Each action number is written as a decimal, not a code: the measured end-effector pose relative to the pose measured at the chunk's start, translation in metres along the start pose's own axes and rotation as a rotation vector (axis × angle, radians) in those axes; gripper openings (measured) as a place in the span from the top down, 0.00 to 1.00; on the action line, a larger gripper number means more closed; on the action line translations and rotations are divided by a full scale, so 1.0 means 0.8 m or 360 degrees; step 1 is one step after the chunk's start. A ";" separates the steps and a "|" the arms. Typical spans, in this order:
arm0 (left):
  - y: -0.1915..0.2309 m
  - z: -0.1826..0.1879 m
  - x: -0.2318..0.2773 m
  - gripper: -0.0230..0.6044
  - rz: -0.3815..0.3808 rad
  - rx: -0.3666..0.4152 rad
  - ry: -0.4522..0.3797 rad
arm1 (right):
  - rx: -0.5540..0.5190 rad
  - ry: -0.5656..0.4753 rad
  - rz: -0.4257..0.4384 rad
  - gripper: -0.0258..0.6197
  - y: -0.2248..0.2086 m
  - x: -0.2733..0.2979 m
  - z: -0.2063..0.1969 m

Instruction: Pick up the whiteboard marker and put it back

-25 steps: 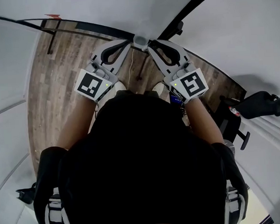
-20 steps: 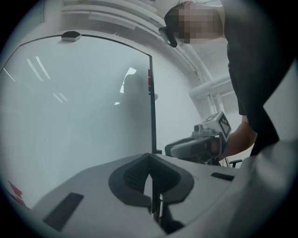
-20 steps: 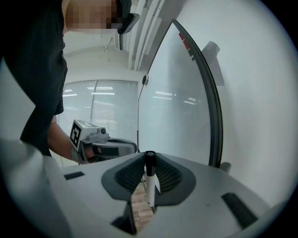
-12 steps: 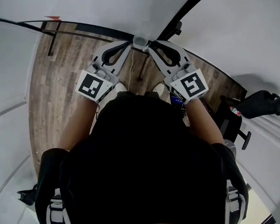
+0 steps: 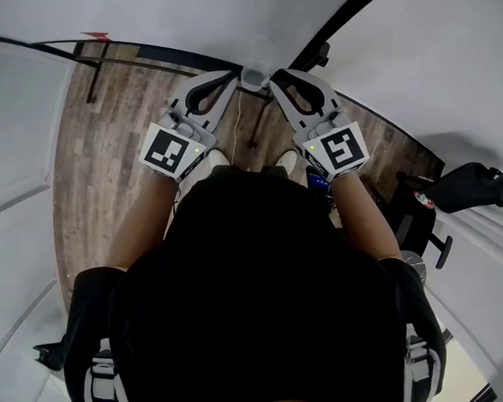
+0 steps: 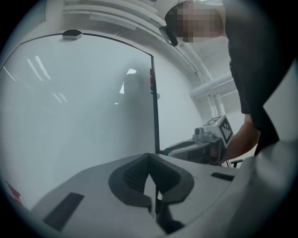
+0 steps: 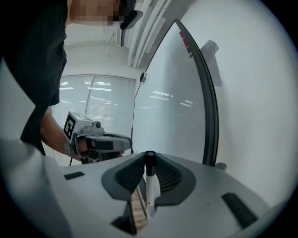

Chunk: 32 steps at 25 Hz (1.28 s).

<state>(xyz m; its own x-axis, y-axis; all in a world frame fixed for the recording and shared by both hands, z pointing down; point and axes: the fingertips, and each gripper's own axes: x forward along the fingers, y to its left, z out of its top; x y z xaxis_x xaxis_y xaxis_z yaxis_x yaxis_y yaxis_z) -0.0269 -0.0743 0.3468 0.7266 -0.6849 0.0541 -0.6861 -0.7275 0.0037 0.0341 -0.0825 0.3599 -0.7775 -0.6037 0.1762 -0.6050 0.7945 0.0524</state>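
The marker (image 7: 151, 186) is standing upright between the jaws of the right gripper (image 7: 149, 158), black cap on top and white barrel below. The pads are pressing on it from both sides, so that tool is grasping it. The marker is being held up off the ground, close in front of the whiteboard (image 7: 167, 107). The board's dark frame (image 7: 212, 121) is curving up past it on the right.

The left gripper (image 6: 149, 157) is hanging just beside the right one at about the same height. Its jaws are clenched tip to tip with nothing between them, and it is facing the same board.

From above, the two tools are angling in towards each other, their tips near one another at the board's lower edge, and their marker cubes are facing up. The person (image 5: 259, 307), in a dark top, is reaching both forearms forward to hold them. Under the arms, the wooden floor (image 5: 94, 164) is showing between the white surfaces on either side.
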 end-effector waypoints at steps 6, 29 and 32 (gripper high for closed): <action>0.009 -0.005 0.003 0.96 0.0007 0.0011 0.0041 | -0.0031 0.0026 -0.0027 0.86 -0.007 0.020 -0.010; 0.036 -0.045 0.000 0.96 0.0011 -0.0043 0.0037 | -0.0074 0.0244 -0.0043 0.85 -0.023 0.094 -0.117; 0.036 -0.050 -0.002 0.96 0.0009 -0.0046 0.0051 | -0.0094 0.0286 -0.0043 0.85 -0.023 0.098 -0.134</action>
<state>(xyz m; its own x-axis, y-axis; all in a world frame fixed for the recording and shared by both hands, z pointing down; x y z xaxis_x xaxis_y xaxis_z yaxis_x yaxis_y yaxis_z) -0.0489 -0.0927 0.3868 0.7215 -0.6871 0.0864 -0.6913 -0.7219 0.0322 0.0027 -0.1376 0.4783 -0.7149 -0.6075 0.3462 -0.6099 0.7839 0.1163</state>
